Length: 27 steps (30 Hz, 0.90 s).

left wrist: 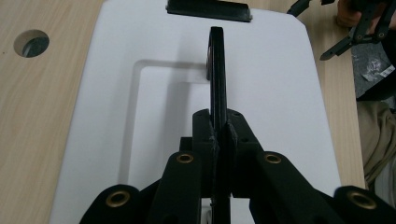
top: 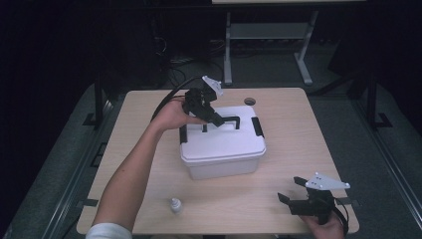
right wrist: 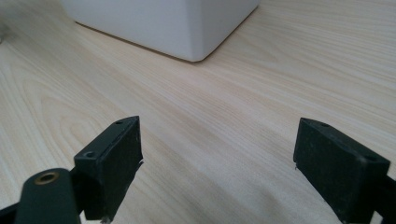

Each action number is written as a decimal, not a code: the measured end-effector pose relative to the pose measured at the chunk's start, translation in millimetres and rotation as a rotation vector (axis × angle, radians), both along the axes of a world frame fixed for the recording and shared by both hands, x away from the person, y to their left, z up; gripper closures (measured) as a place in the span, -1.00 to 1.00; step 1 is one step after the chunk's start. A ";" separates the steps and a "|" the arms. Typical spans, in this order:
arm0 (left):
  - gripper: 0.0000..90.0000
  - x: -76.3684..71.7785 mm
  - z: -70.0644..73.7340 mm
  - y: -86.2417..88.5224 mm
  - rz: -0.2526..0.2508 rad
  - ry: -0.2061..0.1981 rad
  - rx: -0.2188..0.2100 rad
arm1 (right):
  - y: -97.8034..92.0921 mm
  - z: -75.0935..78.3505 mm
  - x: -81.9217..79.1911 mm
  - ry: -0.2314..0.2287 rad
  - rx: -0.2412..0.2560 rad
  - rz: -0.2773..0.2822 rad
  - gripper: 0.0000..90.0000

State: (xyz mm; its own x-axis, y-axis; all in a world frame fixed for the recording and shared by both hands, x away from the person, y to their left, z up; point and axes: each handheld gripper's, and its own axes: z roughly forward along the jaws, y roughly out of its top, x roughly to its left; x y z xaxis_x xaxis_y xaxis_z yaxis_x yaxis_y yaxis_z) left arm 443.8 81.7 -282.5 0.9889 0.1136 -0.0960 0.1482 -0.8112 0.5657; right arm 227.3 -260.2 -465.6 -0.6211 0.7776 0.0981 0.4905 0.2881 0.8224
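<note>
A white lidded box (top: pixel 223 144) with black side clips stands mid-table. Its black carry handle (top: pixel 230 120) is raised upright. My left gripper (top: pixel 217 119) is shut on that handle from the box's far left side; in the left gripper view the handle (left wrist: pixel 217 70) runs straight out from between the closed jaws over the white lid (left wrist: pixel 280 93). My right gripper (top: pixel 291 189) rests open near the table's front right corner, apart from the box. In the right gripper view its fingers (right wrist: pixel 116 158) stand wide apart over bare wood, with the box's corner (right wrist: pixel 196 28) ahead.
A small white bottle (top: pixel 174 205) stands near the front edge, left of centre. A round cable hole (top: pixel 250 101) is in the tabletop behind the box. Bare wood surrounds the box on all sides. Beyond the table is a dark floor with a metal frame.
</note>
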 end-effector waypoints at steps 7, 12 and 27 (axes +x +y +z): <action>0.88 -1.7 10.8 5.9 -0.005 -0.016 -0.026 | 0.3 -0.4 0.5 0.005 0.000 0.003 -0.67; 0.88 -8.4 26.3 11.7 -0.004 -0.055 -0.030 | 0.3 -0.1 0.7 -0.005 -0.001 0.005 -0.67; 0.88 -43.1 53.8 64.7 0.073 -0.112 -0.026 | 1.6 2.6 -0.9 -0.025 -0.006 -0.002 -0.67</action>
State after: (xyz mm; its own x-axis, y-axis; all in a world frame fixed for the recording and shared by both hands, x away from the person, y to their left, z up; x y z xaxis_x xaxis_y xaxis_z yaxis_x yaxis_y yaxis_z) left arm 400.8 146.4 -228.7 0.9828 0.1844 0.0109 0.1407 -0.7856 0.6025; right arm 226.4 -258.6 -463.0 -0.6217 0.7794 0.0779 0.4705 0.2920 0.8327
